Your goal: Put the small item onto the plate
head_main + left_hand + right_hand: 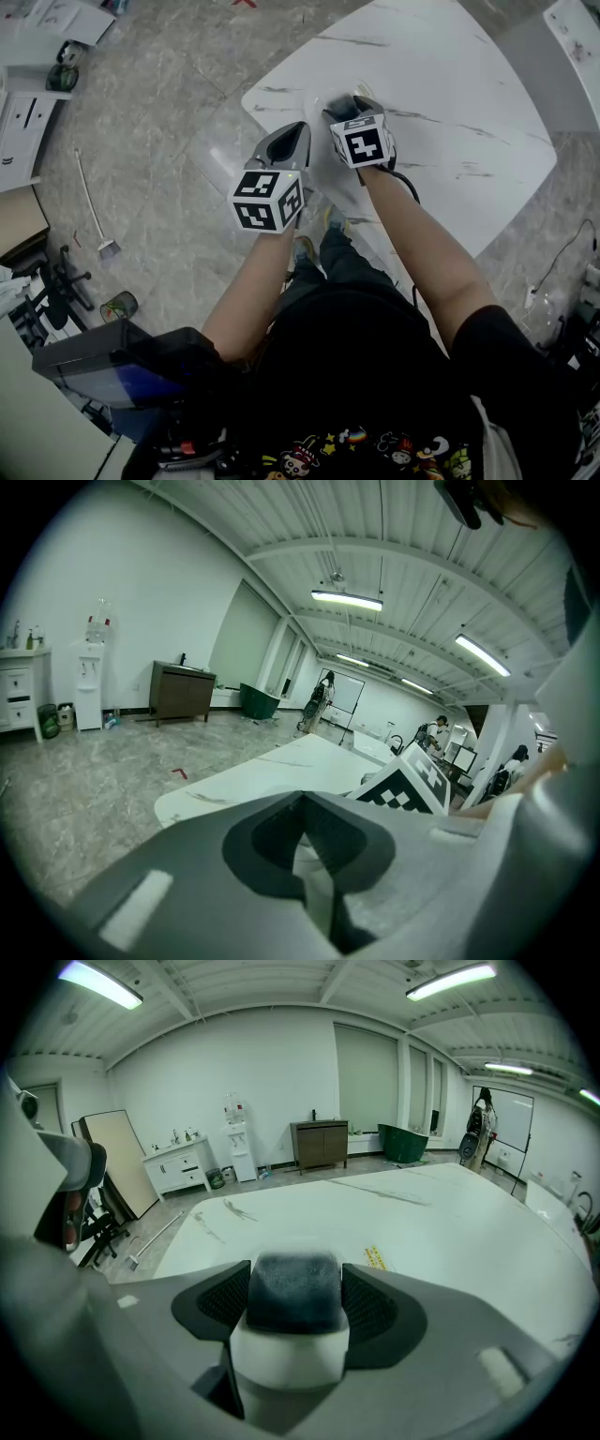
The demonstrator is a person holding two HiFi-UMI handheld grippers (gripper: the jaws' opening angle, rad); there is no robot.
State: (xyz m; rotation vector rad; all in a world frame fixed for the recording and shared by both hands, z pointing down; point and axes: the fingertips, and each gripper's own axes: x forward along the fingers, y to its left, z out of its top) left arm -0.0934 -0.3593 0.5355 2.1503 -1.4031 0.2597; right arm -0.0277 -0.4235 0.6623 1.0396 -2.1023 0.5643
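Grey stone floor lies round a white table (450,112), and the person stands at its near corner with both grippers out over the edge.

The right gripper (295,1290) is clamped on the item (292,1340), a small block with a dark top and a white lower part. It sits squarely between the jaws and is held above the tabletop. The left gripper (302,860) has its jaws pressed together with only a thin slit between them, and nothing is in it. It hangs just beside the right one, nearer the table's edge.

So the pick looks done and the placing is not. The item is in the air, not set down, and what seems left is to carry it over the plate, lower it and let go.

The plate is the hard part to read. The right gripper view shows bare table ahead with only a small yellow tag (375,1257) lying on it. In the head view a faint pale curve by the right gripper's tip may be a rim, but I cannot tell. From above, the gripper's cube and body cover the item, and the block hides whatever is straight below it.
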